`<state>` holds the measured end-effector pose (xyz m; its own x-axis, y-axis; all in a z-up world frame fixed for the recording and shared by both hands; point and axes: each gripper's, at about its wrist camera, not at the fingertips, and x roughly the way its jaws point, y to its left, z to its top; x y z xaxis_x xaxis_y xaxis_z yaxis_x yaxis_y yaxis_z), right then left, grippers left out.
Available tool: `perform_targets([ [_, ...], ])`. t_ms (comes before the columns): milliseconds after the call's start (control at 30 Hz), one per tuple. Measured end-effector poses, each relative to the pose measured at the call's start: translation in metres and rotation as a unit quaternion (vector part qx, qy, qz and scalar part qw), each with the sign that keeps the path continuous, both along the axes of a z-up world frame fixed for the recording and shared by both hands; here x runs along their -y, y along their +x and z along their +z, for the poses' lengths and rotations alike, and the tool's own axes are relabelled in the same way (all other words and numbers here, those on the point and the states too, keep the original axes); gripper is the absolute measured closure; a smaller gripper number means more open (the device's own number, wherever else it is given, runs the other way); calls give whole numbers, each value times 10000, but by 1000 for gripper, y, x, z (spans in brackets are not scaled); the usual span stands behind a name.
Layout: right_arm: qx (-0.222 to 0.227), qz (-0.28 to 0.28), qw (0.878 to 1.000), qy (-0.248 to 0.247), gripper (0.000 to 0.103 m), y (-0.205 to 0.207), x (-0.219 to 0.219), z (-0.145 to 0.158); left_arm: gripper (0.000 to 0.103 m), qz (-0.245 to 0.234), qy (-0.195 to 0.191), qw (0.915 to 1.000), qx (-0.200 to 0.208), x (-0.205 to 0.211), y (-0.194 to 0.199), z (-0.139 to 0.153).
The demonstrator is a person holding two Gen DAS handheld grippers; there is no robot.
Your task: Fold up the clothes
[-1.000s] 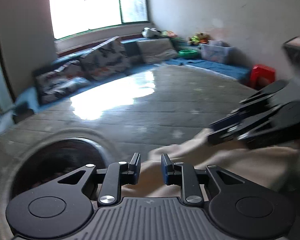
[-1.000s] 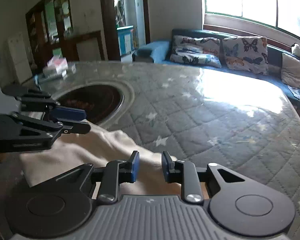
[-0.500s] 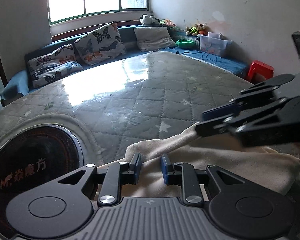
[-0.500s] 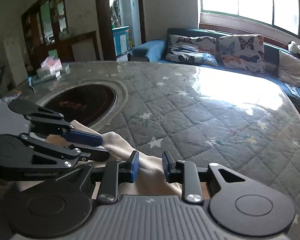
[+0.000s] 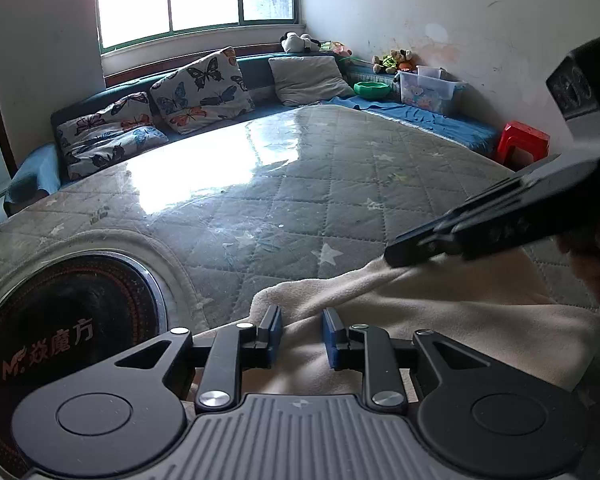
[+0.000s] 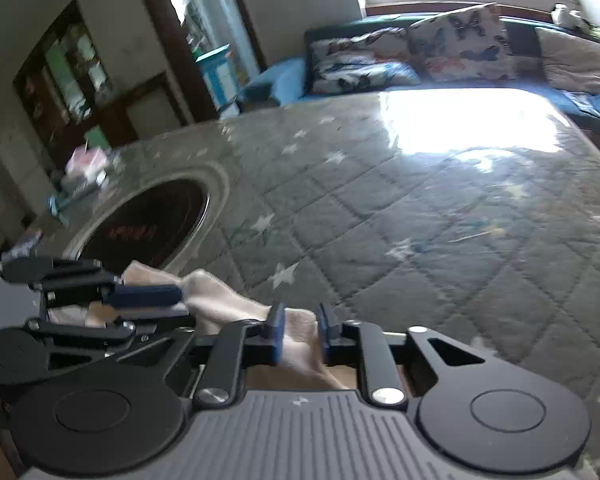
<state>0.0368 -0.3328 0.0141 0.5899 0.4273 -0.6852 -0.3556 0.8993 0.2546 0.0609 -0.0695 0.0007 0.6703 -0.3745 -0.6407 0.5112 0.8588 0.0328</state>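
A cream fleece garment (image 5: 440, 312) lies at the near edge of the quilted grey table cover (image 5: 300, 184). My left gripper (image 5: 300, 334) has cloth between its blue pads with a gap still showing. In the right wrist view it (image 6: 148, 298) holds a raised edge of the garment (image 6: 220, 300). My right gripper (image 6: 300, 334) has a fold of the cloth between its pads. It shows in the left wrist view (image 5: 404, 252) as a dark blurred bar, tip on a lifted ridge of the cloth.
A round dark inset with red lettering (image 5: 60, 320) sits in the table at the left. A sofa with butterfly cushions (image 5: 196, 84) runs along the far side. A red stool (image 5: 522, 142) and plastic box (image 5: 428, 86) stand at the right wall.
Both grippers have come closer together and now hold an edge of the cream garment, lifted into a ridge. The right gripper has tilted and moved toward the left one.
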Motion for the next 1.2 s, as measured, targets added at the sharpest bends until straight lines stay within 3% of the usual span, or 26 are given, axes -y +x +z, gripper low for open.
perform_targets([
  [67,74,107,9997,-196,99,-1,-9,-1,75,-13,-10,10000,2,0,0,0],
  [167,380,127,9985,-364,99,-4,-15,9,73,16,-45,10000,-14,-1,0,2],
  [233,598,175,9967,-513,99,-4,-19,16,63,41,-45,10000,6,-1,0,3],
  [400,658,360,9927,-949,99,4,-34,1,63,91,26,9999,91,5,-6,8],
  [567,622,362,9939,-840,99,6,-30,-5,65,-29,-73,9999,146,13,-9,15],
  [867,653,355,9941,-795,98,0,-22,5,66,-65,8,10000,-16,30,1,-1],
  [1200,789,570,9916,-846,97,-64,-4,33,66,-30,39,10000,0,28,-2,-4],
])
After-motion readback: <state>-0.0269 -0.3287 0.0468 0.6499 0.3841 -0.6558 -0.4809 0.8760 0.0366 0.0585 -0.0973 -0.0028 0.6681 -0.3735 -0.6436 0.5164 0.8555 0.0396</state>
